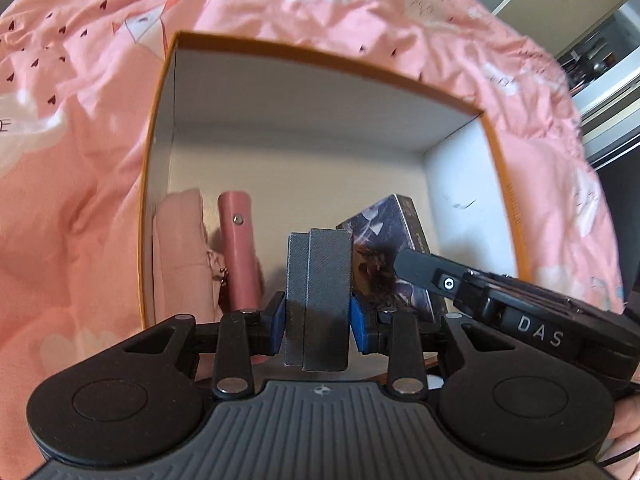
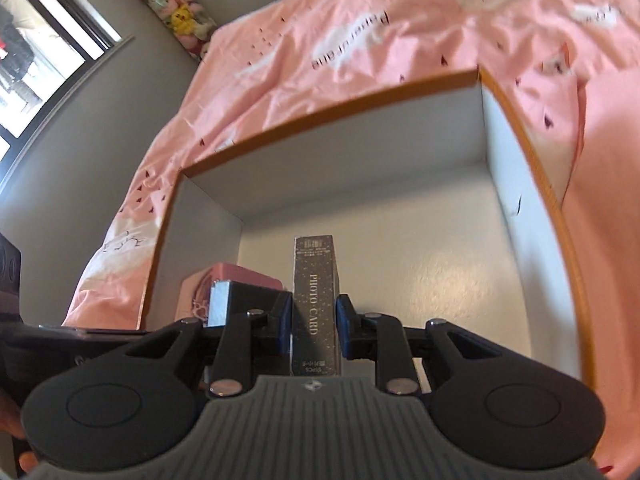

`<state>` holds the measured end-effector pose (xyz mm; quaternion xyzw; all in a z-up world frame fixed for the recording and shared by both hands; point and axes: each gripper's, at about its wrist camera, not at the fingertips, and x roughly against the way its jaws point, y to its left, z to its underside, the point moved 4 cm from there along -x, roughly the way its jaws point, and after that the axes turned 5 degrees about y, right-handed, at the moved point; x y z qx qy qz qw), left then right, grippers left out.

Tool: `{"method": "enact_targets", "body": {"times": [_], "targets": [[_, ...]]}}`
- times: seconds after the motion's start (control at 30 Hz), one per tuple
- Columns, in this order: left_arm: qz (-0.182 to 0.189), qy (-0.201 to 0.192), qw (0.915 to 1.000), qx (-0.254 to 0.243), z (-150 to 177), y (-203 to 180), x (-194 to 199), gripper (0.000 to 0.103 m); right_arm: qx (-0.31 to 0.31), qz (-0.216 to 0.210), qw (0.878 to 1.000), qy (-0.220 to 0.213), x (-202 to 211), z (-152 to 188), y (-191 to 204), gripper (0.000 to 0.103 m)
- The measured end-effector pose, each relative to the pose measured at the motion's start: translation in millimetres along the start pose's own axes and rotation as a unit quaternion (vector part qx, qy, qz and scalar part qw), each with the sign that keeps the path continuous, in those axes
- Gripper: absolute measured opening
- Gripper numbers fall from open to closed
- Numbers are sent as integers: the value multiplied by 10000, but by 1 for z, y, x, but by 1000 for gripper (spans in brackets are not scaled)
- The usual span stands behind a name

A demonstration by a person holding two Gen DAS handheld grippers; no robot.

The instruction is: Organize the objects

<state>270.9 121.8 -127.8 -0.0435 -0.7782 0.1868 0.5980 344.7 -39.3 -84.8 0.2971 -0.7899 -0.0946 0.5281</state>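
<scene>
An open box with orange rim and white inside lies on a pink bed cover. My left gripper is shut on a grey block, held over the box's near part. My right gripper is shut on a dark card box marked PHOTO CARD, which also shows in the left wrist view. The right gripper's body lies just right of the left one. Inside the box at the left lie a pink pouch and a pink leather case. The grey block shows in the right wrist view.
The pink bed cover surrounds the box. A window and soft toys are at the far left in the right wrist view. A cupboard stands at the far right in the left wrist view. The box rim shows there too.
</scene>
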Motion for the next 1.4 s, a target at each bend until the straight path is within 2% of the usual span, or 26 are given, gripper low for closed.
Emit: {"method": "enact_targets", "body": {"times": [0.13, 0.33, 0.5, 0.57, 0.63, 0.77, 0.93, 1.03, 1.13, 1.23, 1.4], "targets": [[-254, 203, 9994, -116, 2, 0, -10, 37, -137, 47, 9997, 218, -17, 5, -3, 24], [-252, 356, 9989, -171, 6, 1, -16, 38, -353, 129, 9978, 541, -35, 11, -14, 25], [-136, 341, 9991, -207, 9, 6, -10, 46, -372, 105, 9973, 630, -37, 13, -15, 25], [23, 244, 9995, -221, 10, 8, -3, 56, -369, 98, 9971, 658, -37, 13, -15, 25], [167, 169, 9994, -264, 11, 9, 4, 60, -340, 109, 9971, 679, -38, 12, -13, 25], [270, -192, 9987, -394, 14, 13, 27, 60, -238, 96, 9970, 733, -40, 15, -9, 25], [269, -656, 9972, -251, 13, 23, 52, 60, -88, 151, 9968, 784, -41, 16, -1, 25], [171, -758, 9968, -206, 12, 27, 56, 60, -46, 120, 9965, 831, -39, 16, 4, 26], [238, -784, 9965, -171, 15, 29, 56, 59, -27, 159, 9963, 840, -41, 16, 8, 27], [287, -821, 9961, -140, 19, 29, 56, 59, -248, 44, 9954, 927, -44, 17, 4, 29], [364, -889, 9954, -62, 26, 30, 56, 59, -336, -137, 9959, 825, -36, 15, 5, 30]]}}
